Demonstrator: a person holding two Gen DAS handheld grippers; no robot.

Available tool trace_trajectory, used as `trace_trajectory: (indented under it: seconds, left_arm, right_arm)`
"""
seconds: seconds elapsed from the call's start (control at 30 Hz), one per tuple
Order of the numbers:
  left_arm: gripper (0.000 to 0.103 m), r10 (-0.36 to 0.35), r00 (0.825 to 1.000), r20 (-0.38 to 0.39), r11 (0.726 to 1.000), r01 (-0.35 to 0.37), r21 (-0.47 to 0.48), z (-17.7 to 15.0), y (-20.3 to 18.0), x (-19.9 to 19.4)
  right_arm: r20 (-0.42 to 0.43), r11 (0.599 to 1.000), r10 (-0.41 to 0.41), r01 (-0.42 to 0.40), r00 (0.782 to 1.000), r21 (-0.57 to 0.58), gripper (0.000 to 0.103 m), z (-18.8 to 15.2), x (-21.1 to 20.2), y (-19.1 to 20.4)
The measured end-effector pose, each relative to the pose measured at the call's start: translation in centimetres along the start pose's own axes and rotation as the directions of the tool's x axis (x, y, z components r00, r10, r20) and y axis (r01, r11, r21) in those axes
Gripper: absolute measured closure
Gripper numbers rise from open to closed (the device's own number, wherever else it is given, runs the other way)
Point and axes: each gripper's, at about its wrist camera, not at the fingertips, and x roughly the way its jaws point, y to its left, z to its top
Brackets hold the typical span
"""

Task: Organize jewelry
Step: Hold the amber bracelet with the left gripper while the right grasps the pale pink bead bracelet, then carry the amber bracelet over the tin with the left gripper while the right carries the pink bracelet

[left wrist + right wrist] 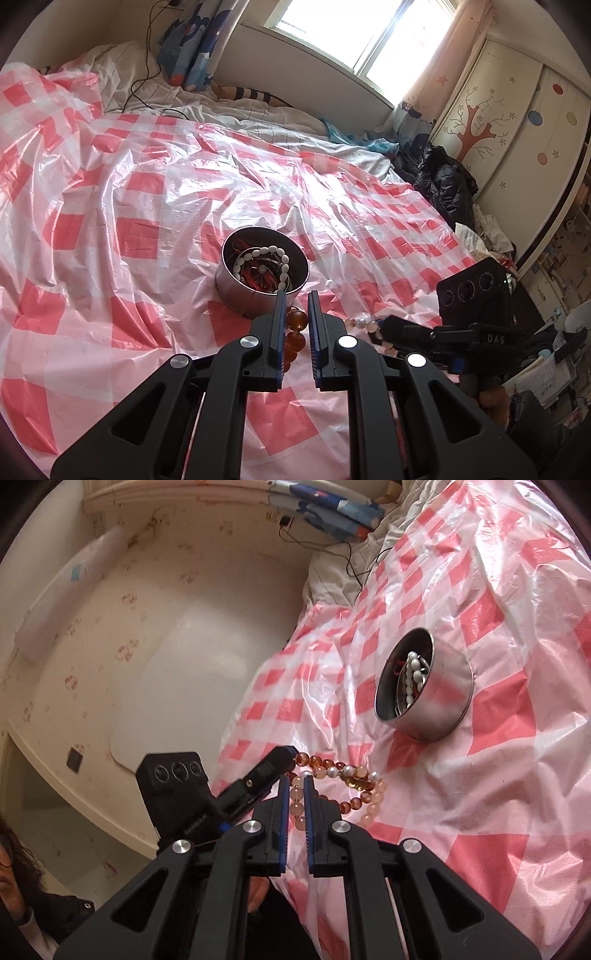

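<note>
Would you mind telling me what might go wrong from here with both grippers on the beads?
1. Both the left gripper and right gripper close around the tangled heap of amber, pink and white bead strands; pulling apart could strain a string.
2. The round metal tin, already holding jewelry, sits on crinkled checked plastic sheet and may tip.

Shiny metal tin [258,295] on glossy, crinkled plastic sheet [147,192]

Daylight pours through the window [354,33], which is blown out to white, and throws bright glare across the crinkled plastic sheet [177,177]. Both views bend strongly toward their dark, vignetted corners, and the far wall [122,602] in the right wrist view looks soft and smeared. Under the gripper bodies the foreground falls into shadow.
</note>
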Motion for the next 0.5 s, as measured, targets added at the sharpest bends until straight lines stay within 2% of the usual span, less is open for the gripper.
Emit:
trace_trajectory:
  seconds: [0.27, 0.5]
  left_arm:
    - [0.093, 0.087, 0.996, 0.026, 0.993, -0.088, 0.076, 0.2, -1.7, 0.8]
    - [0.093, 0.148, 0.987, 0.057, 0.979, -0.155, 0.134, 0.5, -2.8, 1.0]
  right_arm:
    - [0.054, 0.999, 0.041, -0.042, 0.998, 0.025, 0.095, 0.0, -1.8, 0.1]
    - [0.057, 0.998, 0.049, -0.05, 0.997, 0.03, 0.095, 0.0, -2.0, 0.0]
